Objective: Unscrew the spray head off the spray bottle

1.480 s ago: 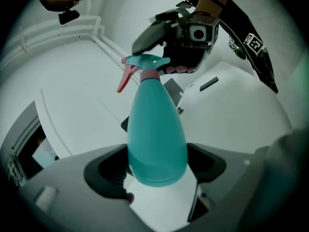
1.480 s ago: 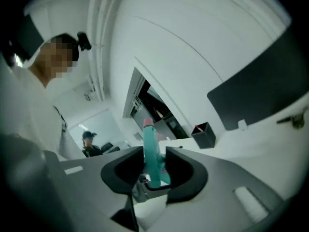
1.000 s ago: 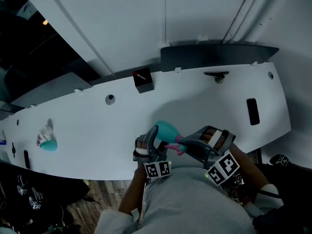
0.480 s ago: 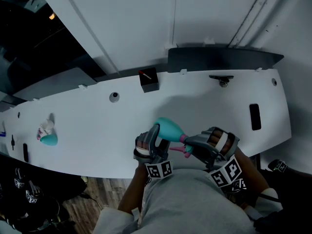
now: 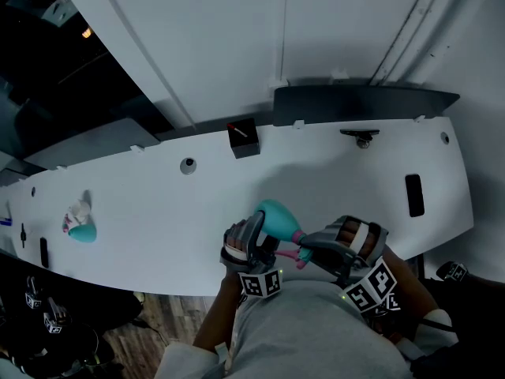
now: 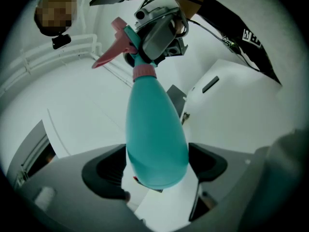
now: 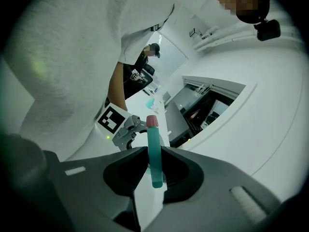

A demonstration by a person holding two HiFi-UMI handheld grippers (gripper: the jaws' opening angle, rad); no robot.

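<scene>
The left gripper has its jaws spread wide and pressed against both sides of the fat lower end of the teal spray bottle, whose rounded base fills the space between the pads. From there the bottle narrows away from the camera to a pink collar and the spray head, with its pink trigger sticking out to one side. The right gripper has its jaws nearly together, clamped on the thin teal body of that spray head, which runs forward between the pads to a pink tip. In the head view the two grippers face each other close in front of the person's grey shirt, the left at the bottle's wide end and the right at its neck. The bottle is held off the surface, tilted, over the near edge of the white desk, and the head is still on it. A marker cube sits behind the left jaws and another behind the right. Further out on the desk, well apart from the grippers, lie a small teal object with a pale top at the far left, a black box near the back edge and a flat black slab at the right. A dark panel runs along the wall behind the desk.
</scene>
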